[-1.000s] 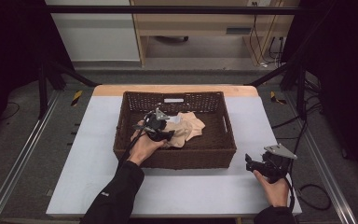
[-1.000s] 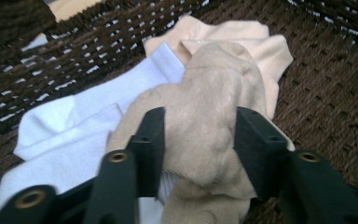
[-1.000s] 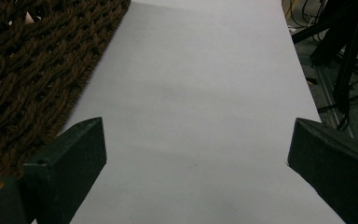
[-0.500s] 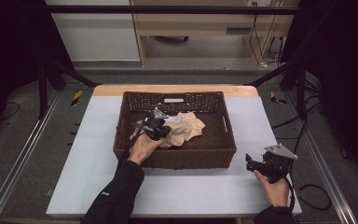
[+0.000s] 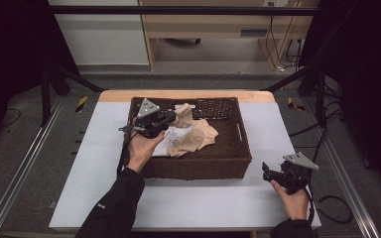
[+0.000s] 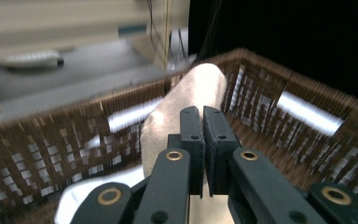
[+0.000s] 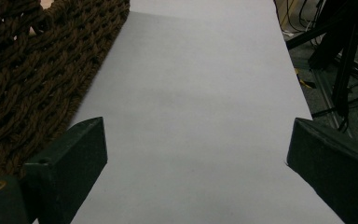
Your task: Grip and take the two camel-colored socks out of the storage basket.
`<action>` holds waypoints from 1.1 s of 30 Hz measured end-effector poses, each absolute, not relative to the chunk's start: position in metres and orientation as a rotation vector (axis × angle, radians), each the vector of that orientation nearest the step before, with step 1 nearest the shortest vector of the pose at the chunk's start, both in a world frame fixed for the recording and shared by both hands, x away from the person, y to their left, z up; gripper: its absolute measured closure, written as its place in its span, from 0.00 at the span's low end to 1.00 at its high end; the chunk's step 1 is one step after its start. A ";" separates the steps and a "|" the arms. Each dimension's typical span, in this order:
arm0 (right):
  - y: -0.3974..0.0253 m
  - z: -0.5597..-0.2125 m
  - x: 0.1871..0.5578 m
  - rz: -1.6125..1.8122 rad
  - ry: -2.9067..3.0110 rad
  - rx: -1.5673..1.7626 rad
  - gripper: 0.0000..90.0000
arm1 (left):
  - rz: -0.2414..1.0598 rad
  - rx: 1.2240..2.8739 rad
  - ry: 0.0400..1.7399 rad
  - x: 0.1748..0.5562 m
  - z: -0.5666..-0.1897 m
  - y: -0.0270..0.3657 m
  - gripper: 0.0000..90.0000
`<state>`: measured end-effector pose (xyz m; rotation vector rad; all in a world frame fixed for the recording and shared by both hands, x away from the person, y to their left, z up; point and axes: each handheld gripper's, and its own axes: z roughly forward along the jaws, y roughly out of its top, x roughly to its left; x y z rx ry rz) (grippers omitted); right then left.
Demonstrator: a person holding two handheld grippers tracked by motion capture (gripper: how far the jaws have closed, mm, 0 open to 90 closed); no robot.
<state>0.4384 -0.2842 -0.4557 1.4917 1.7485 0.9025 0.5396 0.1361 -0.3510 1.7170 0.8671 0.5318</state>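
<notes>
Lifted since a second ago, the left gripper (image 5: 170,118) has its fingers (image 6: 190,135) pinched on the beige crumpled cloth (image 5: 192,134), raising one end above the brown wicker basket (image 5: 198,166). Extraction looks underway. The right gripper (image 5: 270,173) rests wide open, empty, on the tabletop (image 5: 203,203).

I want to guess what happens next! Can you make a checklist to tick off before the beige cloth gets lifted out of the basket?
1. Left gripper shut on the beige cloth: ok.
2. Cloth fully clear of the brown woven basket: not ok; part rests inside.
3. White cloth underneath left free: cannot tell.
4. Right gripper open: ok.
5. Bare grey table ahead of it: ok.
</notes>
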 end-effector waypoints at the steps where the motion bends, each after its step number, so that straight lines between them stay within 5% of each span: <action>1: -0.284 -0.456 0.438 0.904 1.748 1.490 0.06 | 0.533 1.699 0.858 0.537 -0.345 0.137 0.97; 17: -0.286 -0.454 0.436 0.913 1.732 1.484 0.06 | 0.514 1.627 0.713 0.476 -0.299 0.151 0.97; 33: -0.284 -0.454 0.435 0.909 1.736 1.475 0.06 | 0.472 1.660 0.668 0.418 -0.310 0.175 0.97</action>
